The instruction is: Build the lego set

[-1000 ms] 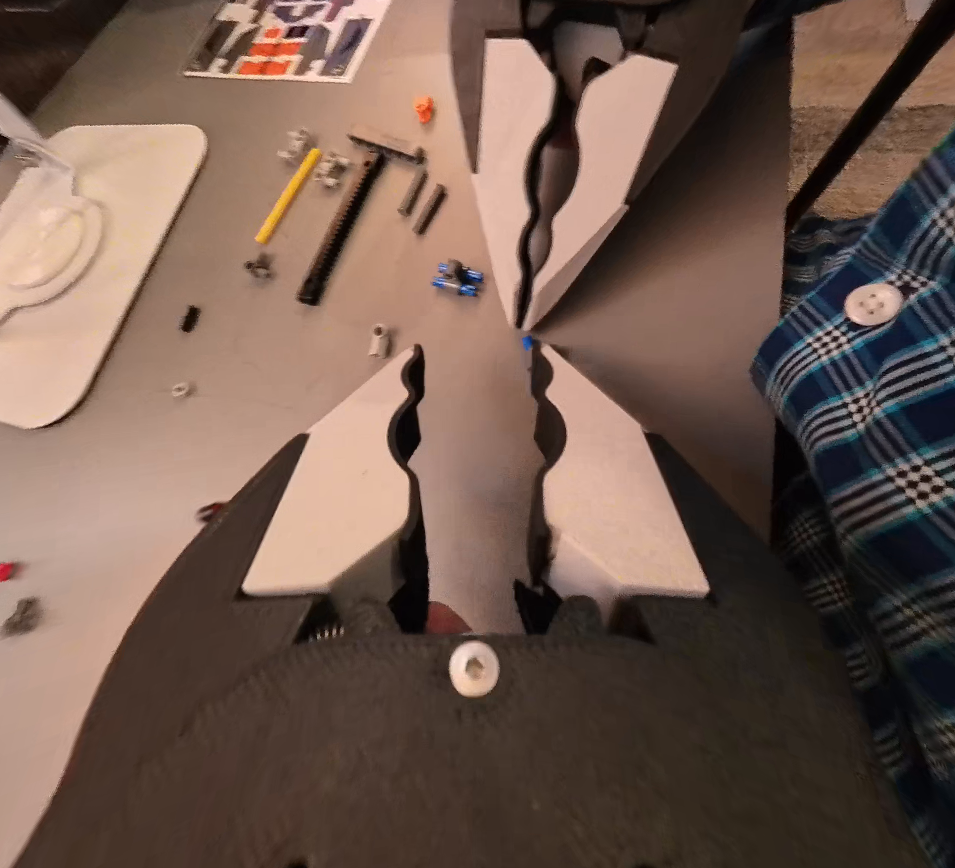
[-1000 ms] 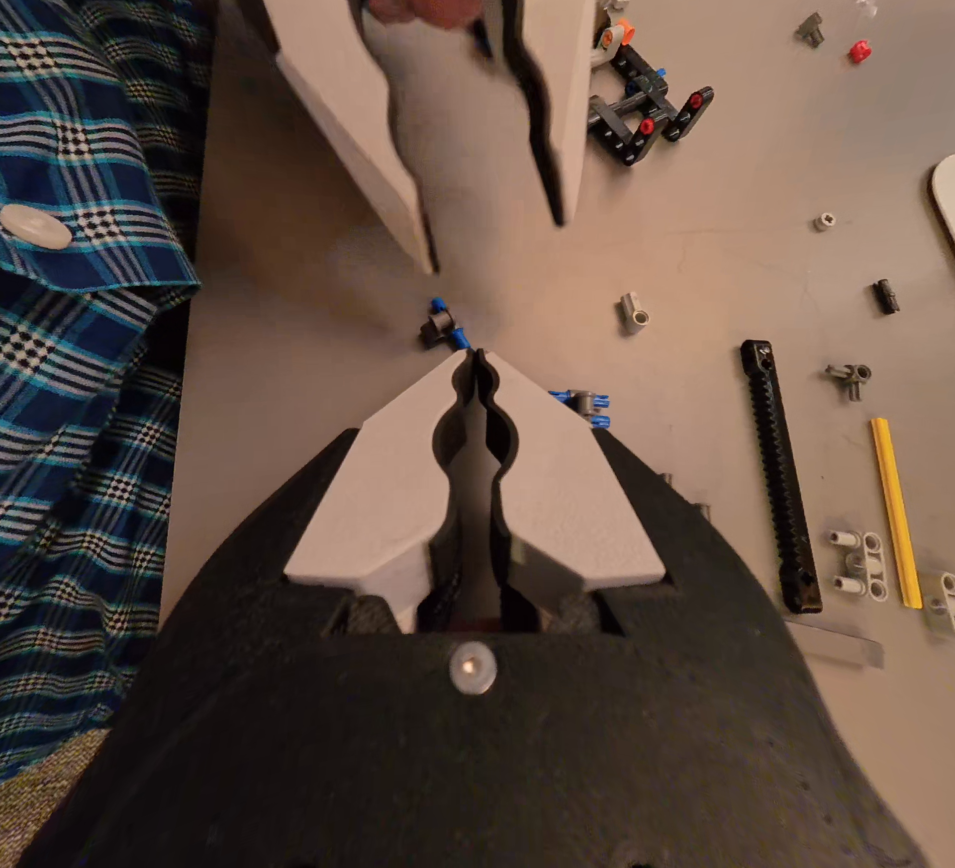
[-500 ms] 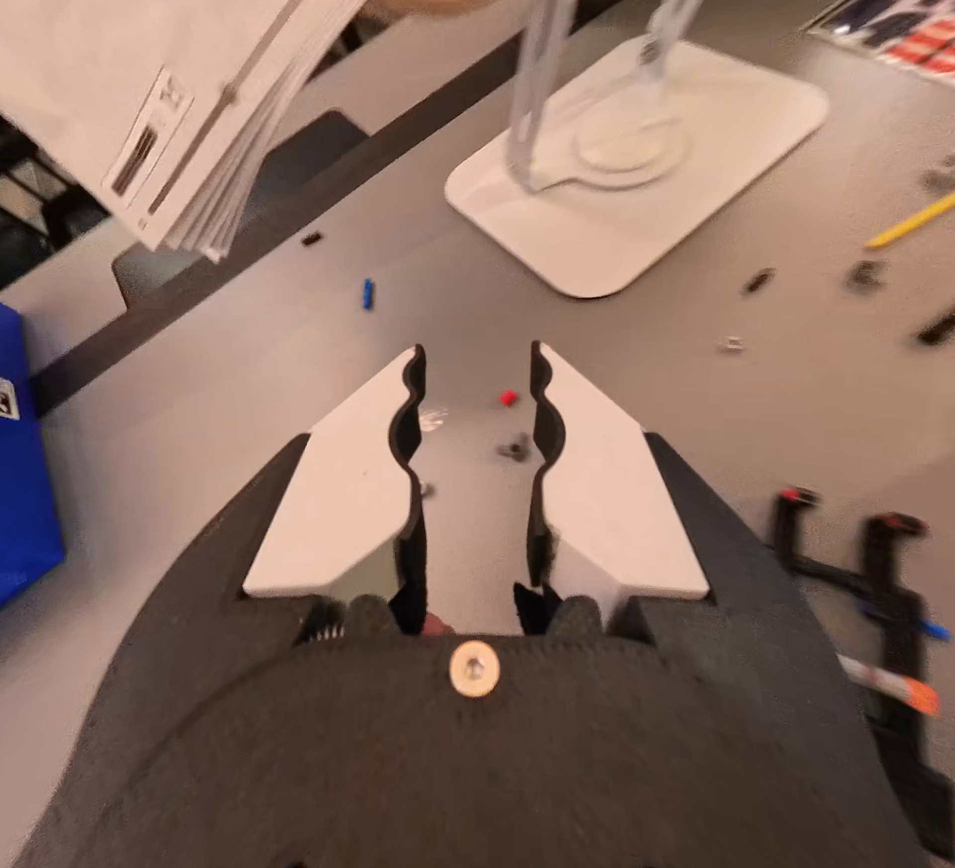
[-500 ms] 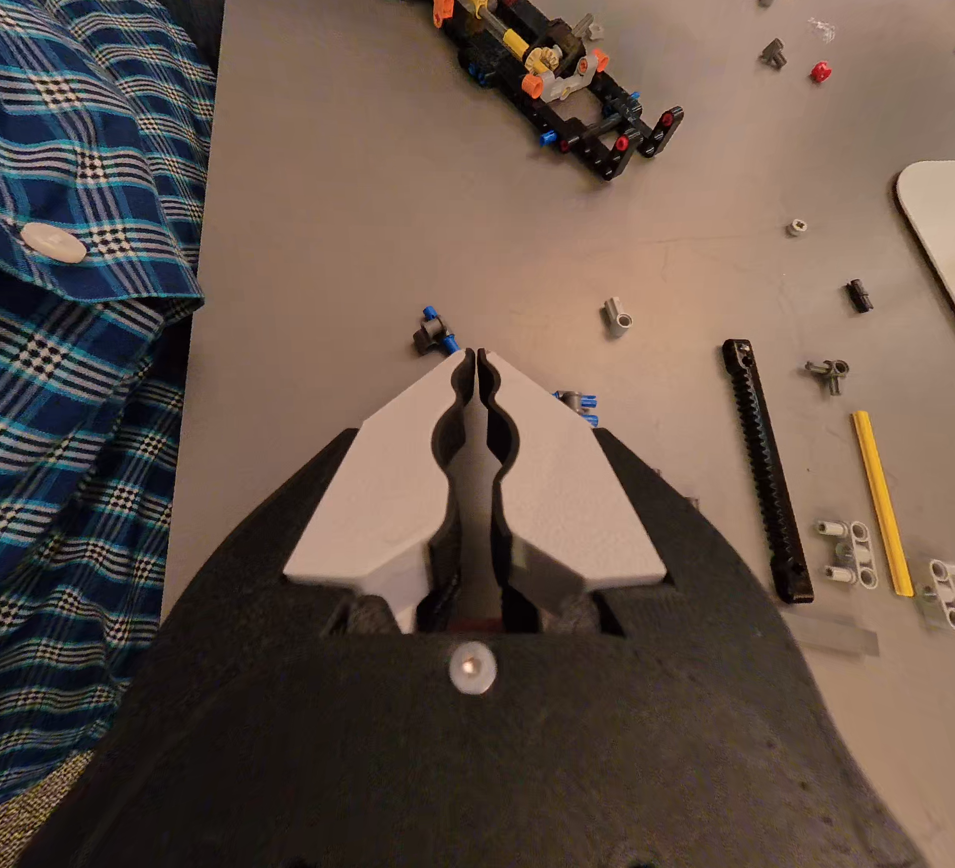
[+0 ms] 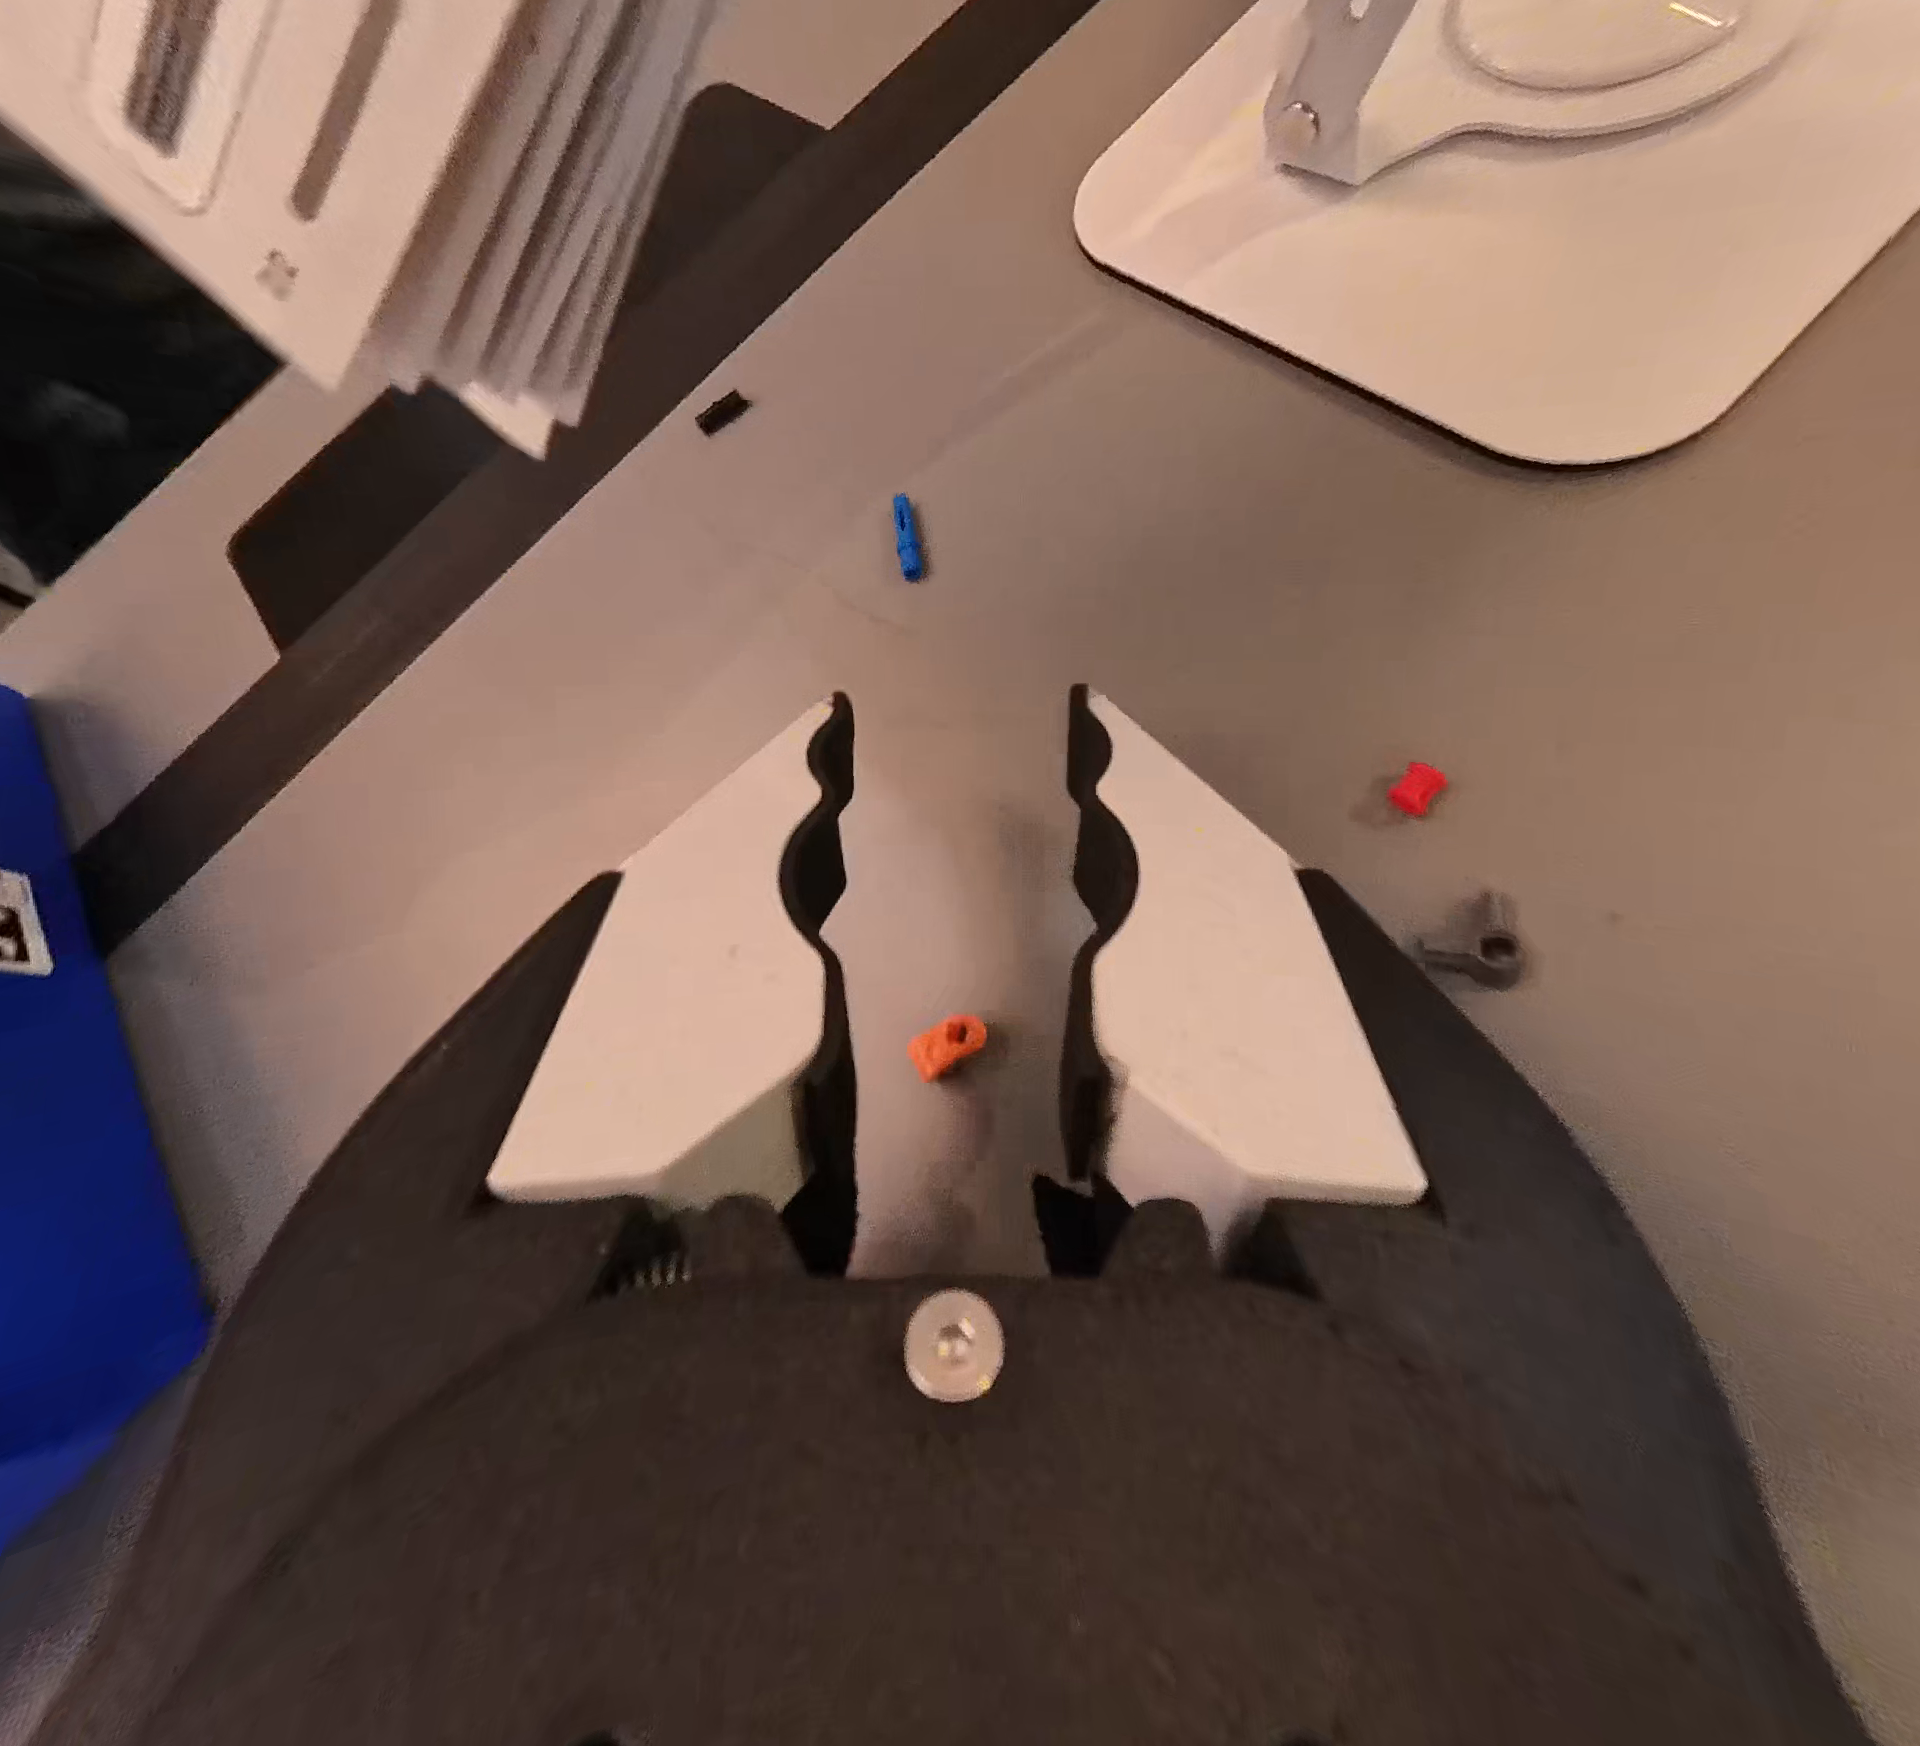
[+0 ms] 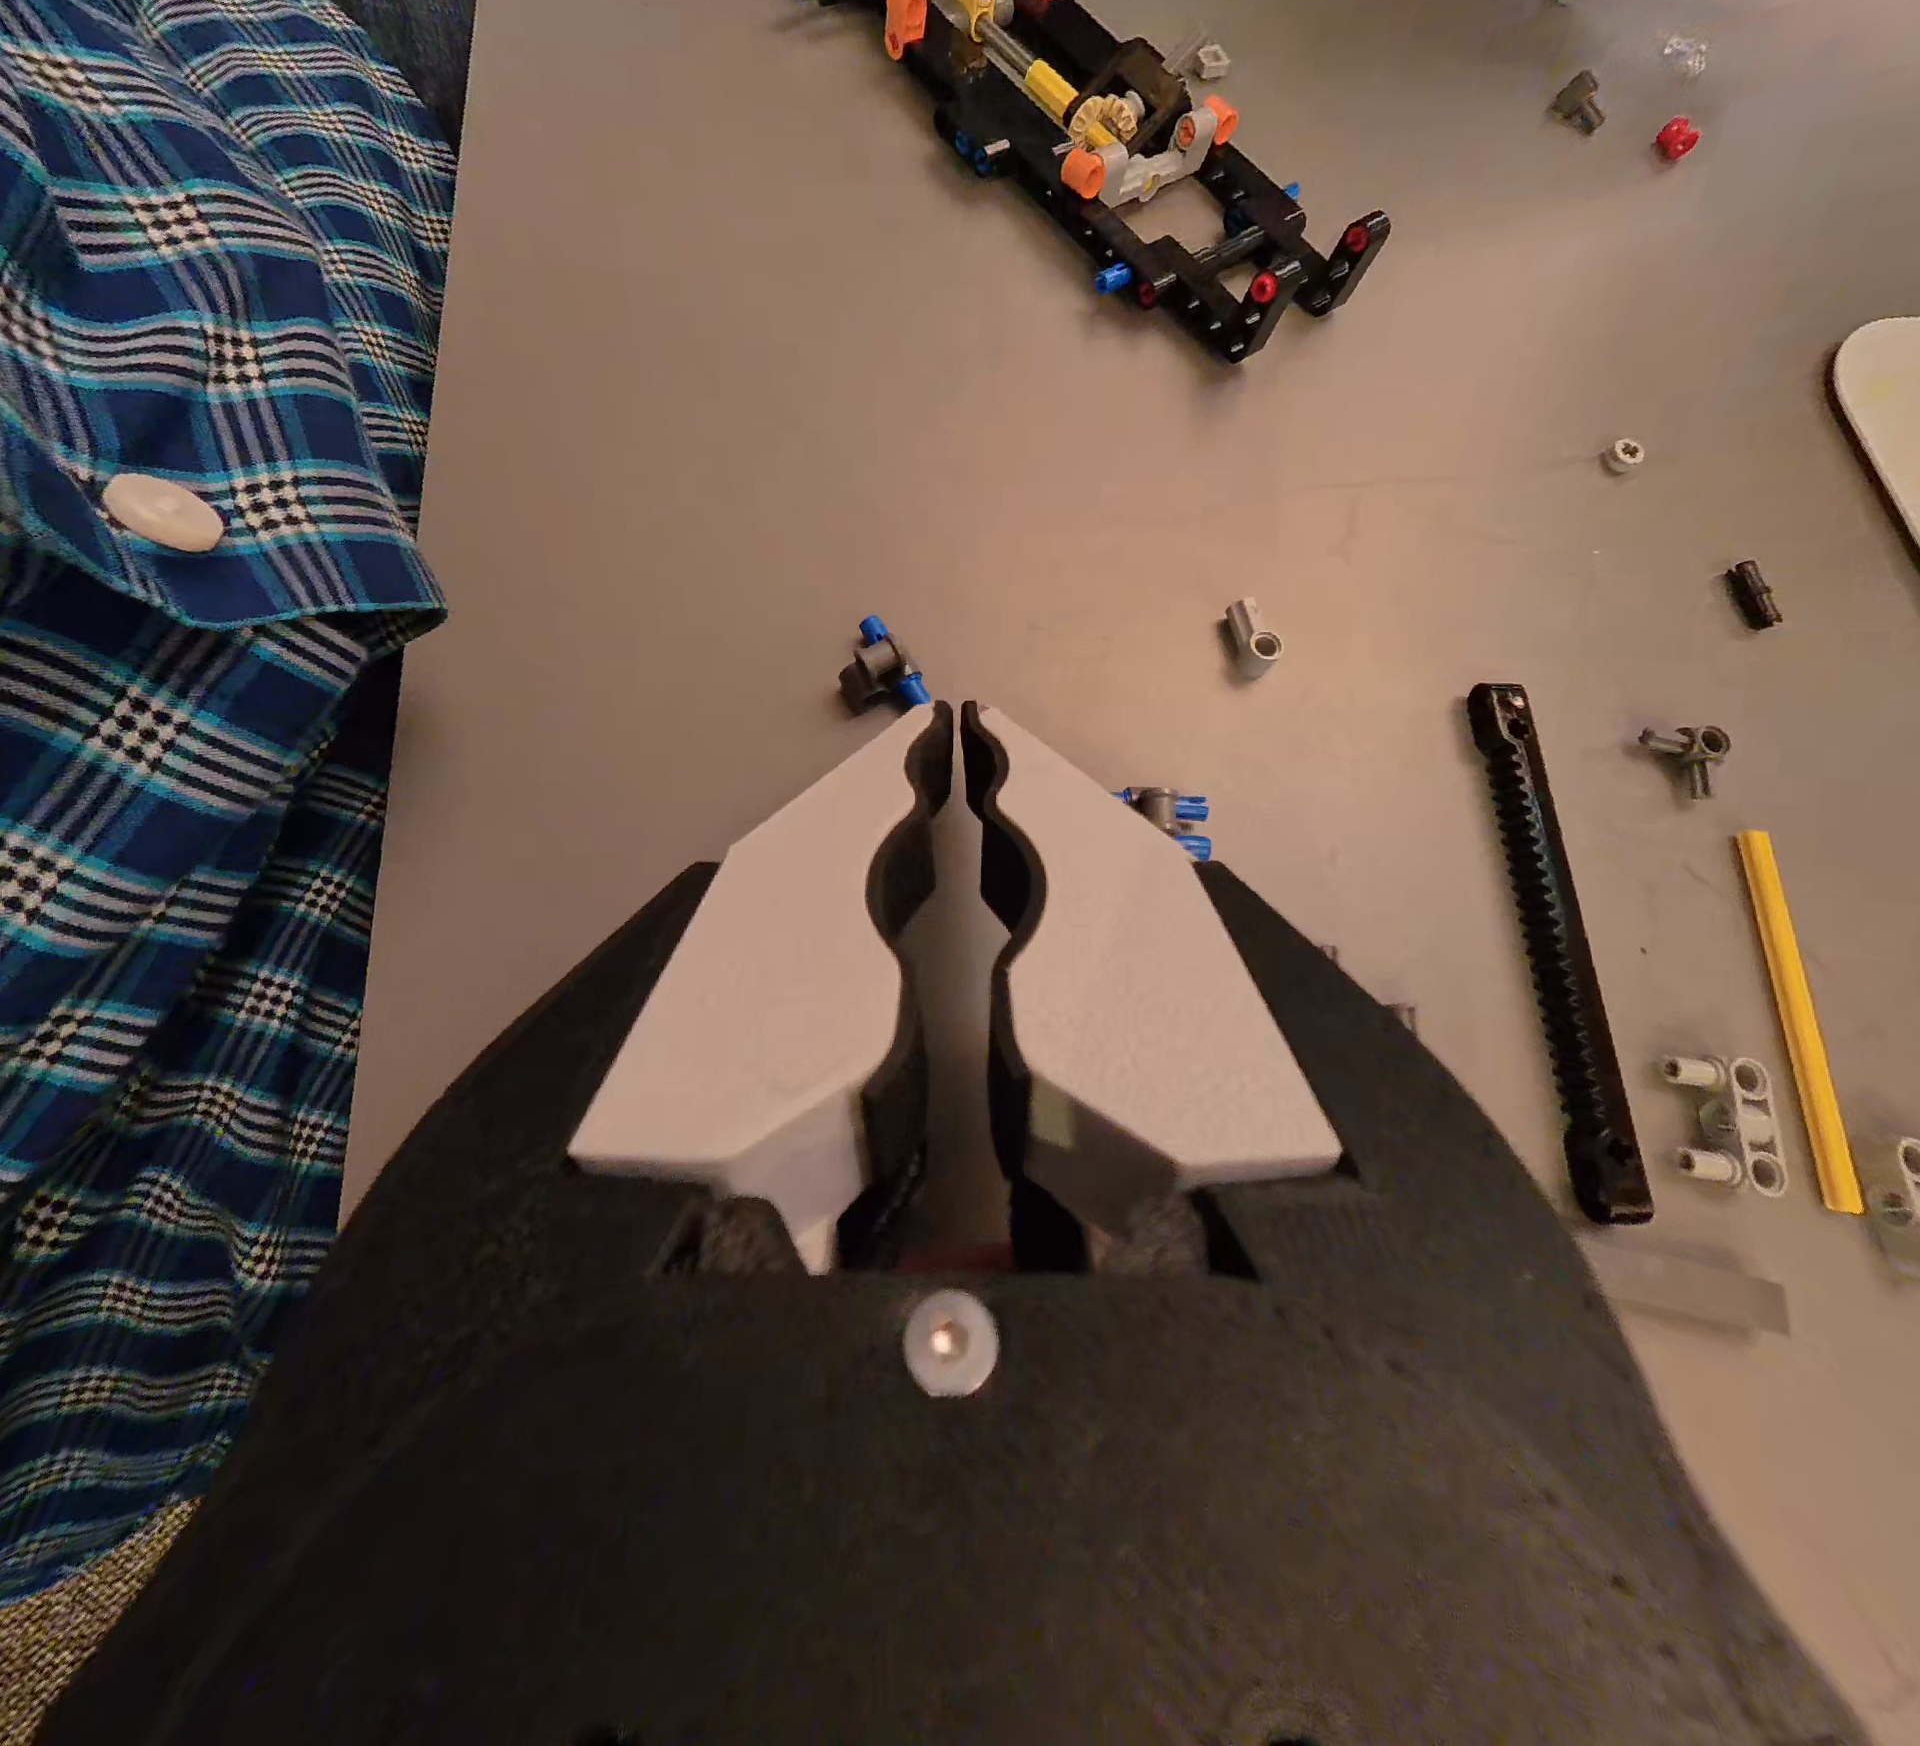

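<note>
Left wrist view: my left gripper [image 5: 951, 709] hangs spread and empty, an orange piece [image 5: 945, 1048] on the table [image 5: 1351, 616] lying between its fingers, back toward their roots. A blue pin [image 5: 907, 537] lies beyond the tips, pointing away. My right gripper [image 6: 956, 717], pressed together, is farther off; the car frame [image 6: 1081, 107] lies well ahead of it.

Both wrist views steeply down onto the grey table [image 6: 727, 470]; left nearer; shared: red piece [image 5: 1415, 787], orange piece [image 5: 945, 1047].
</note>
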`<state>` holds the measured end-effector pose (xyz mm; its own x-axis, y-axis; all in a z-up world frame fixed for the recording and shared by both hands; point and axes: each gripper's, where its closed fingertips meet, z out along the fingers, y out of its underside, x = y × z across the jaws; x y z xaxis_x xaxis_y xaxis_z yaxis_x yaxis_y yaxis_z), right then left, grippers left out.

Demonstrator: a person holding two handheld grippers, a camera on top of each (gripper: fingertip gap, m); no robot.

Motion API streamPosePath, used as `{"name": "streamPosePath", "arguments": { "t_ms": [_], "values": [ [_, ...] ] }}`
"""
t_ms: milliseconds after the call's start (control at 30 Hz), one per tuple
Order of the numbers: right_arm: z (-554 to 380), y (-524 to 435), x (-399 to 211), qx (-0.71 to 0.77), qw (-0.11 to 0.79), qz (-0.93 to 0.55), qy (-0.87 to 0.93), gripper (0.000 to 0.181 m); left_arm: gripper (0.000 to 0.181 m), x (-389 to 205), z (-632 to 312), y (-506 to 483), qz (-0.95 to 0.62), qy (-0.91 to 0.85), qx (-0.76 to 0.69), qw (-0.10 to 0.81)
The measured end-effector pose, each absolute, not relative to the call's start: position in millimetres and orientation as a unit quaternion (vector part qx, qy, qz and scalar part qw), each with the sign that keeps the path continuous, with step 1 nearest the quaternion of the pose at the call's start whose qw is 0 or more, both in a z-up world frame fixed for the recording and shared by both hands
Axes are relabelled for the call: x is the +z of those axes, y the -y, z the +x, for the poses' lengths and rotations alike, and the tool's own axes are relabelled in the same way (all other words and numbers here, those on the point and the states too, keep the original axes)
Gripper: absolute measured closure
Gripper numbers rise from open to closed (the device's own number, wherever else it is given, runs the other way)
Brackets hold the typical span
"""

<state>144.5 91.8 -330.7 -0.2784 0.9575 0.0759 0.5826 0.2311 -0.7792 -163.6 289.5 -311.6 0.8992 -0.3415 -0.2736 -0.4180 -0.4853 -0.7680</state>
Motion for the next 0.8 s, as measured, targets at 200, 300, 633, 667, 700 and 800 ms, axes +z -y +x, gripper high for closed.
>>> {"name": "streamPosePath", "arguments": {
  "t_ms": [200,300,633,667,700,800],
  "values": [
    [143.5,-92.9,-333.0,0.323,0.283,-0.532,0.729,0.181,0.148,-322.4,-162.0,-311.6,-0.856,-0.241,0.075,0.451],
    [143.2,-93.1,-333.8,0.323,0.280,-0.534,0.729,0.181,0.152,-326.2,-165.4,-323.3,-0.865,-0.224,0.065,0.443],
    [142.6,-93.0,-333.2,0.327,0.281,-0.532,0.728,0.181,0.169,-340.7,-165.5,-352.0,-0.885,-0.215,0.050,0.409],
    [142.5,-93.0,-333.2,0.327,0.282,-0.532,0.728,0.181,0.173,-341.3,-165.8,-354.0,-0.886,-0.215,0.052,0.408],
    [142.4,-93.0,-333.1,0.328,0.282,-0.532,0.728,0.181,0.176,-341.8,-165.5,-355.7,-0.886,-0.216,0.054,0.406],
    [142.4,-93.2,-332.8,0.329,0.282,-0.532,0.727,0.181,0.177,-342.2,-164.7,-359.1,-0.887,-0.217,0.054,0.405]
  ]
}}
